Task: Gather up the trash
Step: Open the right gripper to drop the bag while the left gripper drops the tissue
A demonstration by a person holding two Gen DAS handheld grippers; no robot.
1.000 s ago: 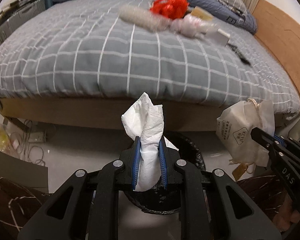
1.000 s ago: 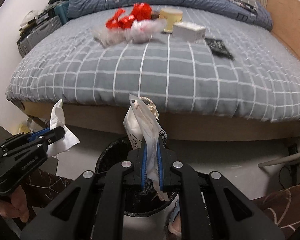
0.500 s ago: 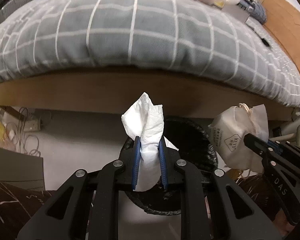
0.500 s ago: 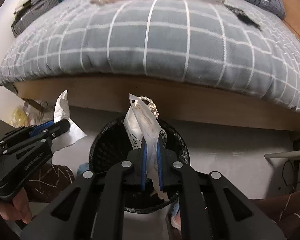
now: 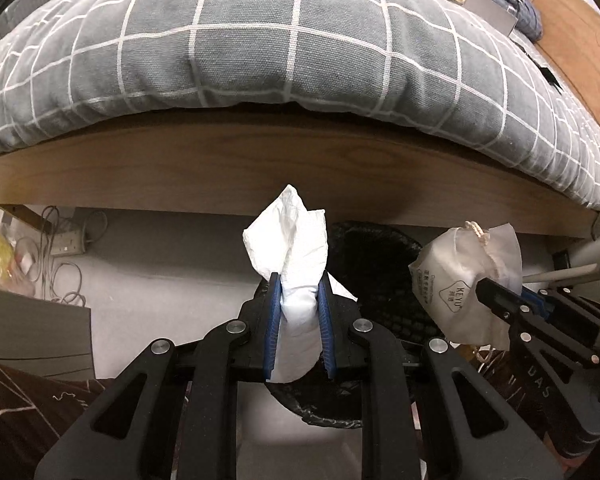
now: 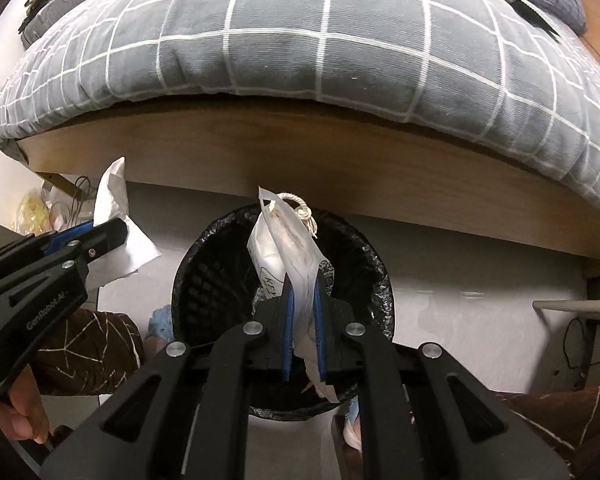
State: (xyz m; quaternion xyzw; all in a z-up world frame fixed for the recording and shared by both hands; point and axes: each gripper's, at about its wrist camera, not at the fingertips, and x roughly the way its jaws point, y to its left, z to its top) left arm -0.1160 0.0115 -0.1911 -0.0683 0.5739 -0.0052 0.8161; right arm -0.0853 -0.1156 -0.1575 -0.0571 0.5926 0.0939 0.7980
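Above the bin (image 6: 204, 256), both fingers clamp trash: left tissue (image 5: 296, 248), right seemingly a mask packet (image 6: 288, 248).

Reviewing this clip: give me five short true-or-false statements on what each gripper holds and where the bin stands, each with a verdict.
1. The left gripper is shut on a crumpled white tissue. True.
2. The right gripper is empty, jaws wide open. False: it is shut on a white packet with a string loop at its top.
3. The black-lined bin stands on the floor beside the bed frame. True.
4. The tissue already lies inside the bin. False: it is clamped between the left jaws, above the floor.
5. The bed carries a plain red cover. False: the bed cover is grey with a white grid.
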